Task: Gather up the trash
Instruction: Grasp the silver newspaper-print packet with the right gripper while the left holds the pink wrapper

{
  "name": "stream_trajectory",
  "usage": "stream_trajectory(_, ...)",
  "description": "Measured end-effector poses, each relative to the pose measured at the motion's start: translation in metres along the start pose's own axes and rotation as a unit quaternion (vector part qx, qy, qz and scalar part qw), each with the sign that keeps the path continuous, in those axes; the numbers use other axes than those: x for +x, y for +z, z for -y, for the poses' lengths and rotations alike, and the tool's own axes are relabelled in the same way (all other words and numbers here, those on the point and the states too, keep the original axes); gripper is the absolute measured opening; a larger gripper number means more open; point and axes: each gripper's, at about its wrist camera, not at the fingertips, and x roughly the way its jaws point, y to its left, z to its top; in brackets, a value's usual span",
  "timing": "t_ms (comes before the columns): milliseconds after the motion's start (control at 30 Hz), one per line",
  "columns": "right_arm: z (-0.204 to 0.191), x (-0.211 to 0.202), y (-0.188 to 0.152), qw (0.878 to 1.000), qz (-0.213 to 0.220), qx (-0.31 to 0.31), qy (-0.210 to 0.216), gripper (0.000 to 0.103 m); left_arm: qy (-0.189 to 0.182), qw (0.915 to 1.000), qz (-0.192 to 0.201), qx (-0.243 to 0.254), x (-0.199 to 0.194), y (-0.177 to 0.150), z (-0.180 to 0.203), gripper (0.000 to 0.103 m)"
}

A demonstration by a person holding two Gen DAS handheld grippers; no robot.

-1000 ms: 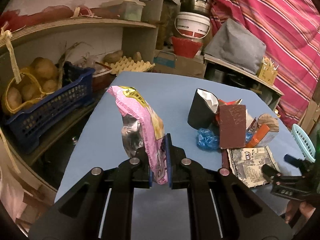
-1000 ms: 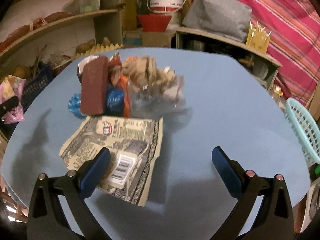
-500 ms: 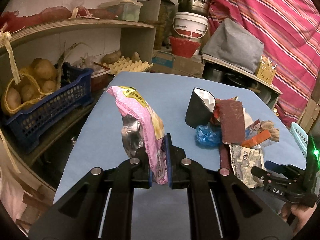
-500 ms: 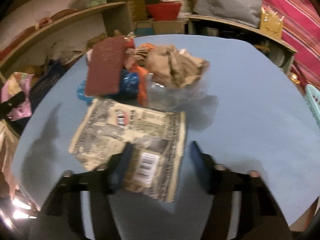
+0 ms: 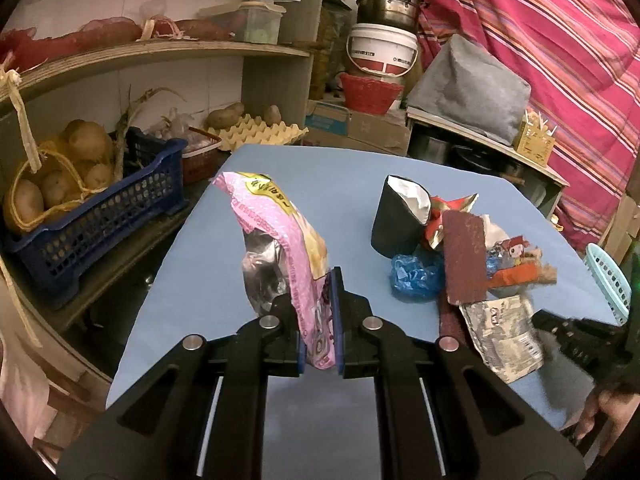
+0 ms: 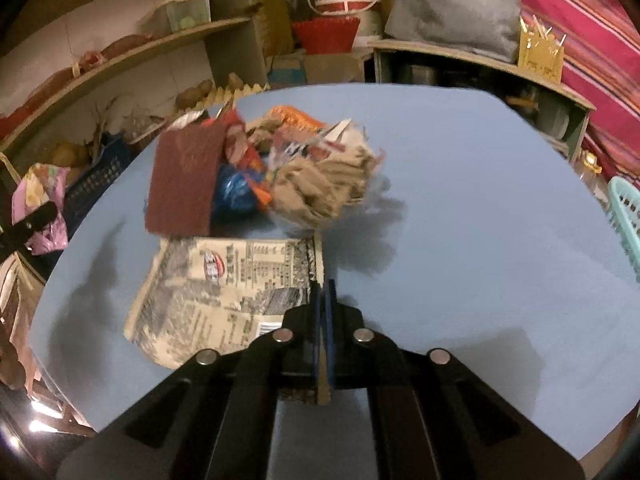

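My left gripper (image 5: 318,292) is shut on the lower end of a pink snack bag (image 5: 280,224), which stands upright above the blue table (image 5: 224,248). My right gripper (image 6: 322,292) is shut on the right edge of a printed paper wrapper (image 6: 224,280); in the left wrist view the wrapper (image 5: 504,332) curls up off the table. Behind it lies a trash pile: a brown scouring pad (image 6: 184,176), crumpled brown paper (image 6: 324,184), blue plastic (image 5: 414,278) and a black foil-lined pouch (image 5: 394,220).
A teal basket (image 6: 626,216) hangs off the table's right edge. A blue crate (image 5: 100,216) with potatoes and an egg tray (image 5: 260,132) sit on shelves at the left. Buckets, a pot and a striped red curtain (image 5: 560,40) stand behind the table.
The right gripper's jaws went from wide open to shut on the printed wrapper's edge, and the wrapper has curled up. The left gripper and pink bag have not moved.
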Motion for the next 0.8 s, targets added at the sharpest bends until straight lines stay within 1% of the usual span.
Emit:
stream_trajectory(200, 0.034, -0.029, 0.023, 0.999, 0.037, 0.002, -0.014, 0.001, 0.001, 1.0, 0.001, -0.002, 0.0, 0.002, 0.004, 0.008)
stream_trajectory(367, 0.07, -0.051, 0.04, 0.998, 0.06, 0.011, -0.028, 0.001, -0.006, 0.9999, 0.008, 0.013, -0.002, 0.008, 0.024, 0.008)
stream_trajectory(500, 0.093, -0.067, 0.049, 0.996, 0.076, 0.009, -0.037, 0.001, -0.016, 0.9995, 0.015, 0.022, -0.006, 0.018, 0.05, 0.008)
stream_trajectory(600, 0.112, -0.079, 0.056, 0.995, 0.09, 0.009, -0.041, 0.001, -0.031, 0.9989, 0.02, 0.031, -0.009, 0.027, 0.078, 0.008)
stream_trajectory(767, 0.15, -0.094, 0.063, 0.993, 0.111, 0.023, -0.046, 0.001, -0.054, 0.9966, 0.023, 0.057, -0.009, 0.039, 0.138, 0.008)
stream_trajectory(800, 0.16, -0.097, 0.064, 0.992, 0.114, 0.026, -0.047, 0.001, -0.059, 0.9962, 0.023, 0.059, -0.009, 0.04, 0.145, 0.008)
